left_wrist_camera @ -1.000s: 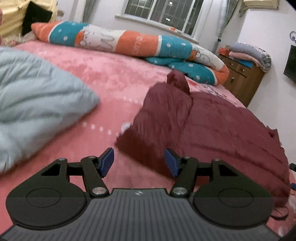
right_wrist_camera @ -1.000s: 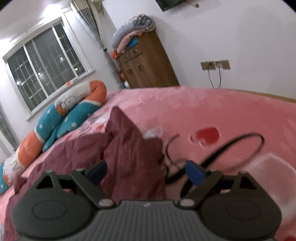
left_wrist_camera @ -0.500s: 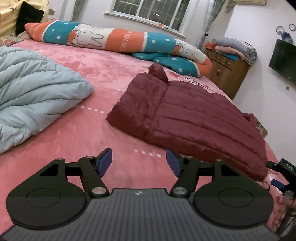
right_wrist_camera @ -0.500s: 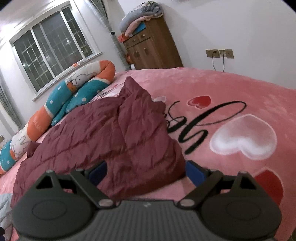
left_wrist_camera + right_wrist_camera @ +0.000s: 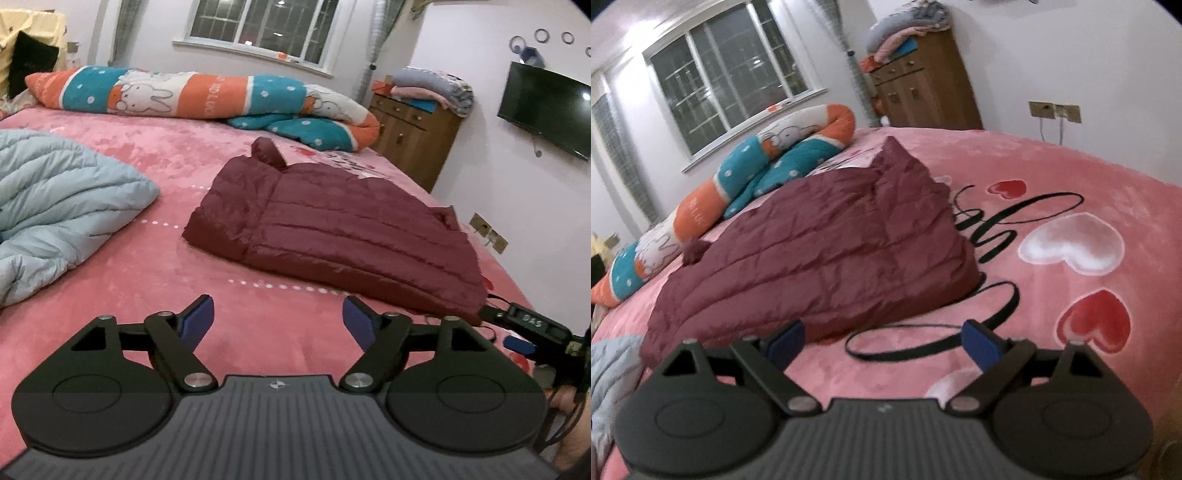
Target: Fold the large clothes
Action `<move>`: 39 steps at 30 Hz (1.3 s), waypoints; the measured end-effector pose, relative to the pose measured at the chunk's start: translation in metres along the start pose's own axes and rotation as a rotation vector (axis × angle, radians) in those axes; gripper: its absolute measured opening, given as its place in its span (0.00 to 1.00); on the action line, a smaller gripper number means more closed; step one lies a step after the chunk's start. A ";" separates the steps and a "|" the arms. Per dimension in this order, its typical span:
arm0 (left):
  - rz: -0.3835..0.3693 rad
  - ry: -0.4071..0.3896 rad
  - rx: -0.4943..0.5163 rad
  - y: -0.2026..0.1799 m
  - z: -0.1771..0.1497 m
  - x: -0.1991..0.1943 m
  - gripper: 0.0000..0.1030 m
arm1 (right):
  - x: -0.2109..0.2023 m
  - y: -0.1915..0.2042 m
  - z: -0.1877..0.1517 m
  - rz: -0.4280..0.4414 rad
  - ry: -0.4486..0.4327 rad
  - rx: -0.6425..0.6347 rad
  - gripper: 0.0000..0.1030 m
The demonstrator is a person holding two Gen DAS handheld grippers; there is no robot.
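Note:
A dark red quilted puffer jacket (image 5: 332, 225) lies folded flat on the pink bed (image 5: 147, 273). It also shows in the right wrist view (image 5: 820, 251), with one corner sticking up at the far side. My left gripper (image 5: 277, 321) is open and empty, held above the bed short of the jacket's near edge. My right gripper (image 5: 884, 339) is open and empty, just in front of the jacket's near edge. The right gripper's tip also shows in the left wrist view (image 5: 524, 332) at the jacket's right end.
A light blue quilted garment (image 5: 55, 206) lies on the bed to the left. A rolled orange, teal and white blanket (image 5: 207, 99) runs along the far side under the window. A wooden cabinet (image 5: 413, 140) stands at the back right, a TV (image 5: 546, 107) on the wall.
Both grippers have pulled back and away from the jacket, which now lies flat and lower in both views. Both stayed open and empty.

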State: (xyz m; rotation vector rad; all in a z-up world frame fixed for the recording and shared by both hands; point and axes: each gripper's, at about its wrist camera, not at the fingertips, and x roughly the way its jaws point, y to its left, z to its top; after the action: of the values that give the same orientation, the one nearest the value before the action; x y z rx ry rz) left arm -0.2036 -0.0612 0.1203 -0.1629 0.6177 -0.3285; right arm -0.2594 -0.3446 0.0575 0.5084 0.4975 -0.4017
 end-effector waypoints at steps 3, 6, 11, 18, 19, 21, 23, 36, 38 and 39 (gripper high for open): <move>-0.011 -0.012 0.011 -0.004 0.000 -0.010 0.94 | -0.011 0.007 -0.005 0.019 0.000 -0.023 0.89; -0.014 -0.026 0.011 -0.007 0.001 -0.017 0.94 | -0.020 0.012 -0.009 0.037 0.003 -0.030 0.89; -0.016 -0.052 0.005 -0.008 0.002 -0.034 0.96 | -0.032 0.023 -0.015 0.065 -0.001 -0.045 0.89; -0.027 -0.065 -0.043 0.004 0.000 -0.039 0.98 | -0.040 0.036 -0.020 0.040 -0.026 -0.086 0.89; -0.033 -0.062 -0.052 0.005 0.000 -0.038 0.98 | -0.043 0.037 -0.020 0.028 -0.027 -0.091 0.89; -0.038 -0.055 -0.049 0.005 0.000 -0.037 0.98 | -0.047 0.037 -0.018 0.021 -0.038 -0.089 0.89; -0.034 -0.055 -0.048 0.006 0.000 -0.034 0.98 | -0.048 0.035 -0.018 0.032 -0.064 -0.086 0.91; 0.054 0.010 -0.083 0.018 0.010 0.029 0.99 | 0.010 0.003 -0.008 0.052 -0.056 -0.086 0.91; 0.062 0.009 -0.097 0.021 0.015 0.038 0.99 | 0.018 -0.004 -0.006 0.049 -0.046 -0.064 0.91; 0.066 0.006 -0.100 0.023 0.016 0.042 0.99 | 0.022 -0.007 -0.005 0.047 -0.036 -0.047 0.91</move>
State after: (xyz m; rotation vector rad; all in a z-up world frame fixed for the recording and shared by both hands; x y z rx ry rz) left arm -0.1561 -0.0538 0.1053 -0.2370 0.6446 -0.2348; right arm -0.2466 -0.3525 0.0397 0.4655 0.4587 -0.3528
